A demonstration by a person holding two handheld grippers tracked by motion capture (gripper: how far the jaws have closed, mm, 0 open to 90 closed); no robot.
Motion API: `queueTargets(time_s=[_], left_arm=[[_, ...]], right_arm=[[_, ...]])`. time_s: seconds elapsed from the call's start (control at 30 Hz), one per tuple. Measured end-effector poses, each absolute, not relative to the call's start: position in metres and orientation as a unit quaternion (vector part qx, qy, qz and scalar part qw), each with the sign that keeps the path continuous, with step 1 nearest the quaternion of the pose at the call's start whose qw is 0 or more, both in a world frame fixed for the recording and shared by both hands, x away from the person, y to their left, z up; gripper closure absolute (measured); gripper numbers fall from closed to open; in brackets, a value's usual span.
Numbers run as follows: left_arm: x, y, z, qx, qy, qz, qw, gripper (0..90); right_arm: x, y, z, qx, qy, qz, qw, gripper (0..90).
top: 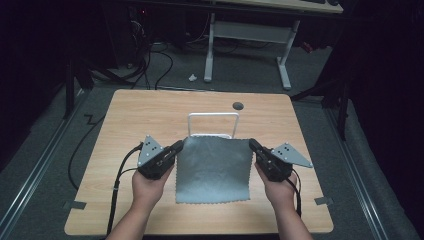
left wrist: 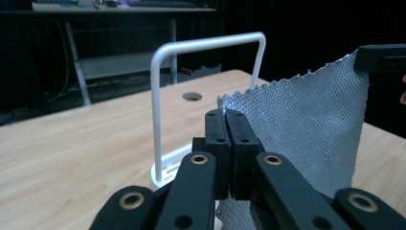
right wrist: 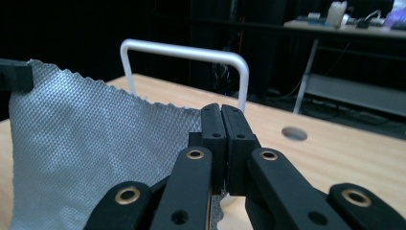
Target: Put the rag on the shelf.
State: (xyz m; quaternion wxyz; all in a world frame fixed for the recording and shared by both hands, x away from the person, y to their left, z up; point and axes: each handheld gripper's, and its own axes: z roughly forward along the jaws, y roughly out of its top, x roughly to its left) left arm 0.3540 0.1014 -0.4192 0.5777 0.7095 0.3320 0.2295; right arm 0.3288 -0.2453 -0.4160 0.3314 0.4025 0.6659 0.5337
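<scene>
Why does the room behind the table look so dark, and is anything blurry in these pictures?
In the high view light falls on the table and grey cloth, while the floor fades to black. In the left gripper view the near left tool is soft; the white rack is sharper. In the right gripper view the right tool is soft and the background murky.

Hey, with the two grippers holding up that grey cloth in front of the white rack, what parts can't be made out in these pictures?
- High view: the white rack's base, hidden behind the grey cloth.
- Left gripper view: the cloth corner pinched by the left gripper, covered by its shut jaws.
- Right gripper view: the corner held by the right gripper, likewise covered.
- Both gripper views: the cloth's lower edge, cut off by the frame.
</scene>
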Motion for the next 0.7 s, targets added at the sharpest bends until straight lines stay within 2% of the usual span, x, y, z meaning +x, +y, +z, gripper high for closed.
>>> queueTargets(time_s=[0.23, 0.47, 0.7], left_arm=[[0.355, 0.1, -0.403, 0.701, 0.323, 0.243, 0.587, 88.7], [0.354, 0.103, -0.37, 0.688, 0.304, 0.273, 0.6, 88.8], [0.36, 0.104, -0.363, 0.686, 0.303, 0.281, 0.599, 88.9]], right_arm=[[0.329, -0.244, -0.398, 0.393, 0.653, 0.549, 0.342, 90.0], [0.329, -0.246, -0.374, 0.379, 0.641, 0.563, 0.358, 90.0], [0.331, -0.247, -0.365, 0.377, 0.638, 0.565, 0.363, 90.0]])
